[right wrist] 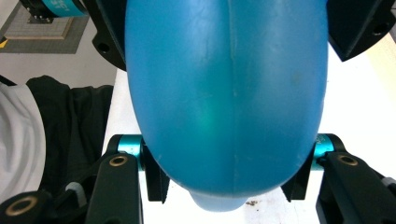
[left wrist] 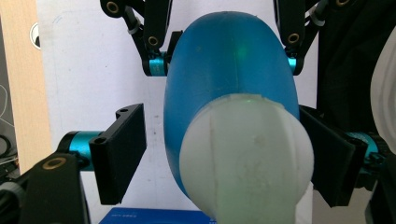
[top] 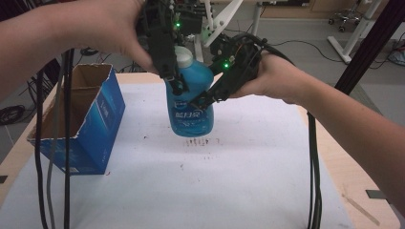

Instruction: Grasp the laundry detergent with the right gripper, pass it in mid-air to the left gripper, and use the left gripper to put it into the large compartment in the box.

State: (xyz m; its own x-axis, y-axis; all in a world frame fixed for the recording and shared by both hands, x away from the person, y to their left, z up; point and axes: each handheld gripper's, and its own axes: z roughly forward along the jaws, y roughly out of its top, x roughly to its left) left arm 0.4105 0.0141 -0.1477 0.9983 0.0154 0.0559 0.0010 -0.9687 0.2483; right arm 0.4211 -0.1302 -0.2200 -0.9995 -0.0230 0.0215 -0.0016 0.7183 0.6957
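Both grippers are on the blue bottle (top: 191,102): right gripper (top: 203,101) clamps its body, left gripper (left wrist: 224,154) straddles the white cap (left wrist: 245,154), jaws wide and one pad clear. Bottle's upright mid-table by the box (top: 81,124). Looks like uncapping: close left, then twist.

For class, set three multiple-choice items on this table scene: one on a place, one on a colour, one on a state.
1. Where is the open box? A left of the bottle B behind the bottle C on top of the bottle
2. What colour is the bottle? A red B blue C yellow
3. What is the right claw doing? A hanging open B lying on the table C gripping the bottle

Answers: 1 A, the high view shows it to the bottle's left. 2 B, its body is blue under a white cap. 3 C, its jaws press both sides of the bottle.
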